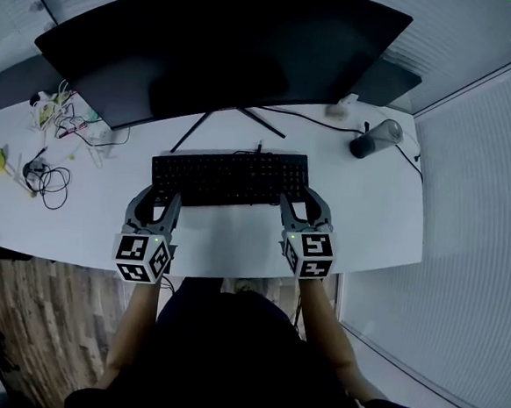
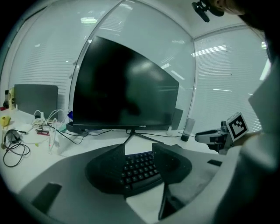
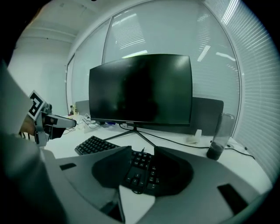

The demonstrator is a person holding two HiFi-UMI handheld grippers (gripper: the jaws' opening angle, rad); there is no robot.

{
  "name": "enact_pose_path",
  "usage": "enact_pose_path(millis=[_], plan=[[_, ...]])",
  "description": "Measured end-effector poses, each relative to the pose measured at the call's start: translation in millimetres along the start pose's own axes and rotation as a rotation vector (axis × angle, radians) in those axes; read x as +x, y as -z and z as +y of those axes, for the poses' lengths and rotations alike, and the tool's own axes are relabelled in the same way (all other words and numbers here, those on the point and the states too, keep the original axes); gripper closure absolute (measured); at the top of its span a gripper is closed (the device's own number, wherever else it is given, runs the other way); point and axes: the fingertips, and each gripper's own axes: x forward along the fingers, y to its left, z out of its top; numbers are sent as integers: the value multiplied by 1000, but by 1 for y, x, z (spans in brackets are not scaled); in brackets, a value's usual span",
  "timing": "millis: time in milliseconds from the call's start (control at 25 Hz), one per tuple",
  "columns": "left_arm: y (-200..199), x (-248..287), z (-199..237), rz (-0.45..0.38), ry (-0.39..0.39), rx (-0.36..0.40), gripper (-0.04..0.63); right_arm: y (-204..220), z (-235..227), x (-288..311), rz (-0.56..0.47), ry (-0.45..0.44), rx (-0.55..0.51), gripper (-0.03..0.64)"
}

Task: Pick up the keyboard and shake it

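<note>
A black keyboard (image 1: 231, 177) lies across the white desk (image 1: 234, 250) in front of the monitor. My left gripper (image 1: 154, 201) holds its front left corner, and in the left gripper view the keys (image 2: 140, 168) fill the gap between the dark pads of that gripper (image 2: 138, 151). My right gripper (image 1: 306, 207) is shut on the front right corner, and the keyboard's right end (image 3: 142, 170) sits between the pads of this gripper (image 3: 142, 153). Whether the keyboard is off the desk I cannot tell. Each gripper shows in the other's view: the right one (image 2: 218, 135), the left one (image 3: 52, 122).
A wide curved monitor (image 1: 223, 55) on a thin-legged stand rises just behind the keyboard. A dark tumbler (image 1: 375, 138) stands at the back right with a cable beside it. Tangled cables (image 1: 50, 178) and small items lie at the left. The desk's front edge is under my grippers.
</note>
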Motion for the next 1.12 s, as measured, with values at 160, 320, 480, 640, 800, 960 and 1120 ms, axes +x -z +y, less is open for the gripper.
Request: enact_pose_path(millis=[160, 320, 480, 640, 800, 960, 1120], plan=[[17, 24, 24, 76, 30, -11, 401, 10, -8, 20, 53, 43, 15, 466], [34, 42, 41, 147, 47, -21, 360, 21, -13, 33, 99, 69, 36, 460], [55, 51, 57, 231, 29, -47, 298, 35, -25, 42, 160, 85, 43, 440], [68, 63, 70, 294, 26, -72, 250, 52, -50, 51, 236, 106, 54, 401], [76, 75, 81, 352, 25, -100, 225, 72, -64, 62, 334, 64, 84, 370], [85, 89, 84, 419, 54, -124, 201, 89, -70, 74, 408, 4, 156, 342], [90, 100, 87, 471, 71, -82, 189, 103, -68, 81, 477, -45, 178, 327]])
